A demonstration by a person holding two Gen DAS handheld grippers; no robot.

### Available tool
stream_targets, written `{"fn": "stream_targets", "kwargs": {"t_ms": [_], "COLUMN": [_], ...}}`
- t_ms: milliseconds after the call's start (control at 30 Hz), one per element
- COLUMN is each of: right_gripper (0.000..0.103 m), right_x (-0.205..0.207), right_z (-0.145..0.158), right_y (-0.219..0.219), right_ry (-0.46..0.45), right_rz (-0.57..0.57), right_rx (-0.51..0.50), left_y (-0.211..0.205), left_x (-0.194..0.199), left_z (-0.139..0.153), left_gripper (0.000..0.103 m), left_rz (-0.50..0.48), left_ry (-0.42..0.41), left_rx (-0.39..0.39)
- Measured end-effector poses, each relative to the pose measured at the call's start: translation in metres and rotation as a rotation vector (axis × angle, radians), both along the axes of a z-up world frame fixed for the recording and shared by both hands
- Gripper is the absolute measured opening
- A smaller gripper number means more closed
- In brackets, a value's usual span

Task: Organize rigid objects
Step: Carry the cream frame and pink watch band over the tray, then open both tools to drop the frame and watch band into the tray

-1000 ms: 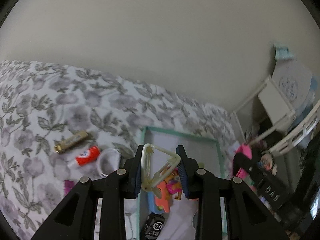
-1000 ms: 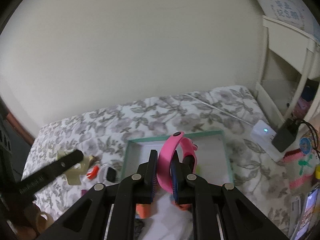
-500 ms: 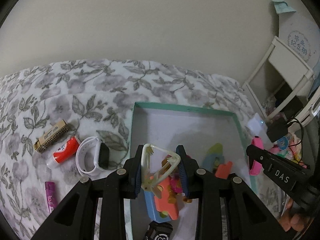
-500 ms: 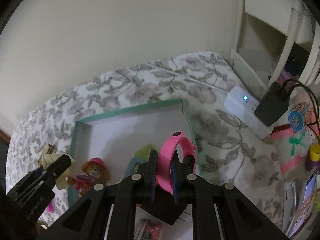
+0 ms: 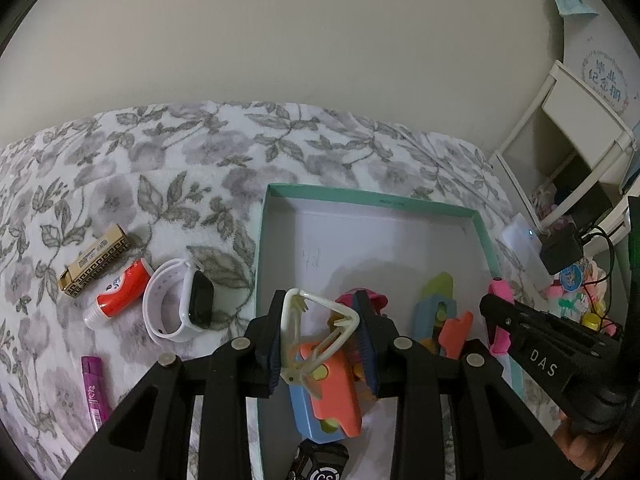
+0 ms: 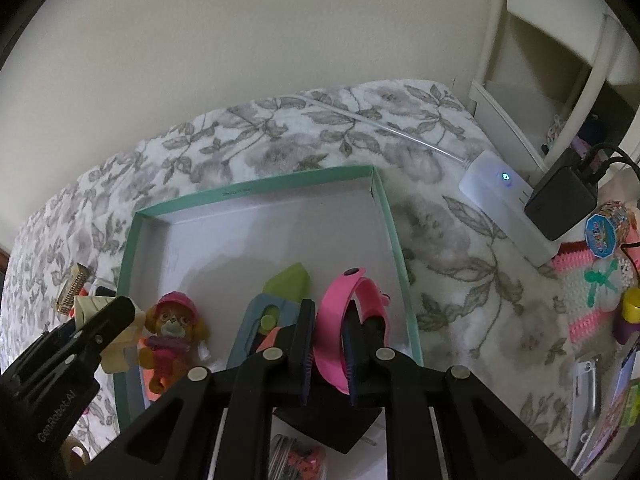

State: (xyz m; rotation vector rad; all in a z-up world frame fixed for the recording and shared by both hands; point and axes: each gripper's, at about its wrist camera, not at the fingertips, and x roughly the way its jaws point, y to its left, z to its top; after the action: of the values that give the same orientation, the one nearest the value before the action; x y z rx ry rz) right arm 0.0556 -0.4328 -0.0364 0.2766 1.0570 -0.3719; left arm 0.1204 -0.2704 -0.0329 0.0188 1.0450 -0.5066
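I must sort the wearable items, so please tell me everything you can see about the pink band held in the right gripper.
The pink wristband looks like smooth, rubbery plastic, a closed loop with a dark round stud at its top end. It stands on edge, pinched between the pads of the right gripper, whose jaws are nearly closed on one side of the loop. It hangs over the near right corner of the teal-rimmed box; whether it touches the floor of the box cannot be told.

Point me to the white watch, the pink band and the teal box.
white watch (image 5: 200, 300), left wrist view, on its dark face
pink band (image 6: 334, 312), right wrist view, on its strap
teal box (image 5: 376, 199), left wrist view, on its far rim
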Motion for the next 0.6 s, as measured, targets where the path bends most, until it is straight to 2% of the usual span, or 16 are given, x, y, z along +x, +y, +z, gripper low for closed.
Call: {"fn": "stream_targets", "kwargs": {"t_ms": [133, 267, 600], "right_gripper": [0.015, 0.021, 0.021], "right_x": [0.002, 0.002, 0.0], "right_z": [0.0, 0.002, 0.015], "right_y": [0.003, 0.003, 0.006], "right_ry": [0.011, 0.015, -0.014], "right_rz": [0.006, 0.005, 0.02], "right_rx": [-0.017, -0.028, -0.037], "left_y": [0.001, 0.003, 0.013], "left_x": [0.0, 0.001, 0.004], "left_z": [0.0, 0.003, 0.02], "left_gripper": [0.046, 0.048, 0.053], "left_rz": [0.003, 0.009, 0.045], "left_ry": [0.006, 0.009, -0.002], "left_rx": [-0.001, -0.008, -0.041]}}
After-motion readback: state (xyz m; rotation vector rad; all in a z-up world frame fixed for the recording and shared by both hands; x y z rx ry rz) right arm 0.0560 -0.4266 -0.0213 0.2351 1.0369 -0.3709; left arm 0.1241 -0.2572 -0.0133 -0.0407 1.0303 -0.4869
